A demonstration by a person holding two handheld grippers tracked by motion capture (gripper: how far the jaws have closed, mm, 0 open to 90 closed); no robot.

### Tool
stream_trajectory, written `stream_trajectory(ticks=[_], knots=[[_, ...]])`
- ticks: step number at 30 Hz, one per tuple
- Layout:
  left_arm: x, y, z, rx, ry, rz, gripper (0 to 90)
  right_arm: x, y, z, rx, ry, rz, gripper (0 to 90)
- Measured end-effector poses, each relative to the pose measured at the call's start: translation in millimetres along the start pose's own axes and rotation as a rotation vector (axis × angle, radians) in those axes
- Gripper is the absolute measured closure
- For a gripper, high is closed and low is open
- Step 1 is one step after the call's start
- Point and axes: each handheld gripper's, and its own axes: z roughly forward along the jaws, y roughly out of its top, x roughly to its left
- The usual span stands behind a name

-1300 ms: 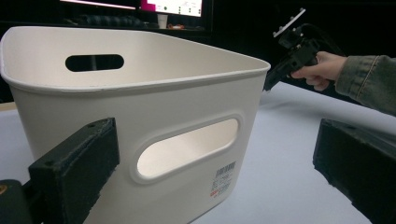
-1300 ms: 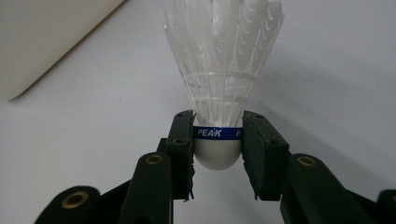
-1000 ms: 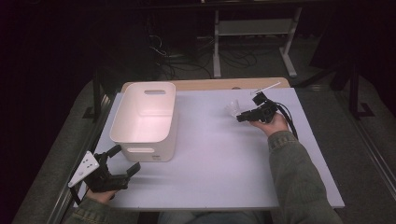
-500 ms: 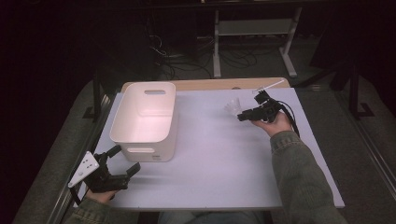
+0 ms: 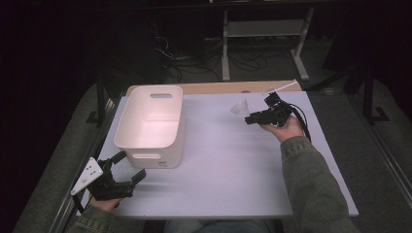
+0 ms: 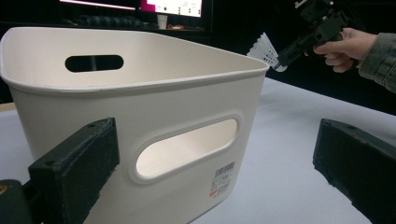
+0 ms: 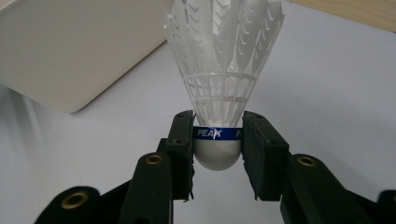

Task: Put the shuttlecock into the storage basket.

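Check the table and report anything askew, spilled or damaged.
Nothing stands out. The white bin sits upright and intact on the table, and the right hand-held gripper holds an undamaged shuttlecock squarely by its cork base.

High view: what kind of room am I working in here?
Probably a lab or recording workspace, not a home. A plain white-topped table stands in a darkened room, loose cables lie on the floor behind it beside a metal stand, and lit monitors sit behind the bin.
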Motion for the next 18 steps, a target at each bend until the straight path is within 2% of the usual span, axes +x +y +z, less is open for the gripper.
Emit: stream_trajectory(ticks=[6,9,14,18], knots=[[-0.1,0.1,0.2,0.002,0.002,-0.001,0.0,10.0,5.7,-0.2,0.003,0.010,-0.019,63.9],[0.0,0.1,0.2,0.001,0.002,-0.002,0.0,17.0,10.3,-0.2,-0.002,0.019,-0.047,63.9],[-0.1,0.1,0.1,0.002,0.003,-0.003,0.0,20.3,13.9,-1.5,-0.019,0.038,-0.040,63.9],[-0.1,0.2,0.0,0.005,0.003,-0.001,0.0,26.2,19.1,-1.0,-0.019,0.044,-0.056,63.9]])
